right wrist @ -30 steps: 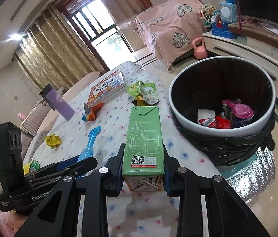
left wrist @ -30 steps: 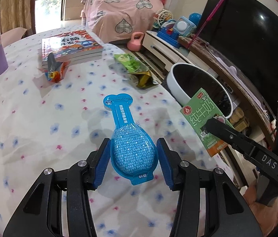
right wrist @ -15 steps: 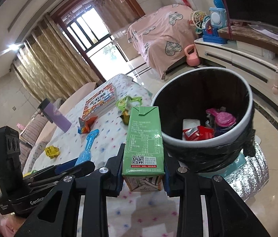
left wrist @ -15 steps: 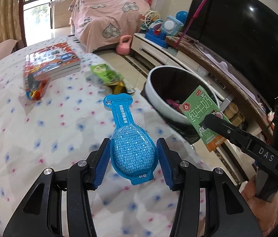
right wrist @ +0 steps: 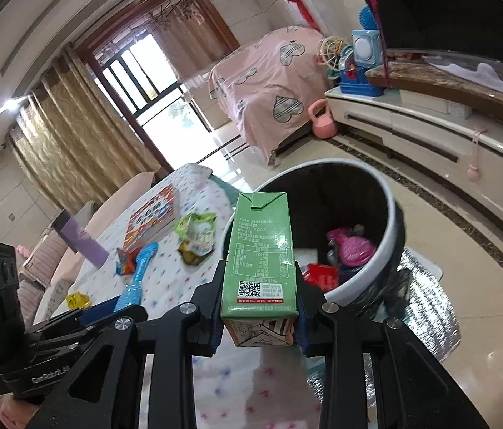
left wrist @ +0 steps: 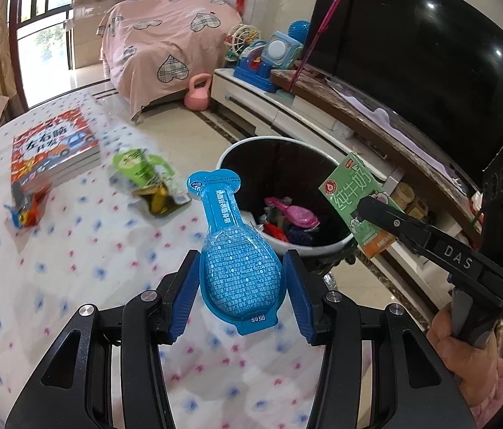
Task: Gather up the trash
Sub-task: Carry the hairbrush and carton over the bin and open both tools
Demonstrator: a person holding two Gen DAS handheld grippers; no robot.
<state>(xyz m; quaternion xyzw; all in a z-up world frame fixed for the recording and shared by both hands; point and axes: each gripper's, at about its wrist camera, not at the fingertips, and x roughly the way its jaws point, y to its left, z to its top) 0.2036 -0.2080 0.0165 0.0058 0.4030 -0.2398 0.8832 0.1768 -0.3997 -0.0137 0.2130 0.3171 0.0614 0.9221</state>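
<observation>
1. Your left tongs [left wrist: 240,286] are clamped on the bulb of a blue spoon-shaped packet [left wrist: 232,246], its neck pointing away, held above the floral-clothed worktop [left wrist: 55,279].
2. Your right tongs [right wrist: 258,307] grip a green milk carton [right wrist: 260,250] by its lower sides, upright, near the bin's rim.
3. Beyond both, the white-rimmed trash bin [left wrist: 340,242] stands on the floor beside the worktop, pink and red litter inside.
4. Further along the worktop lie a green snack wrapper [left wrist: 142,173], an orange wrapper [left wrist: 26,211] and a stack of books [left wrist: 55,150].
</observation>
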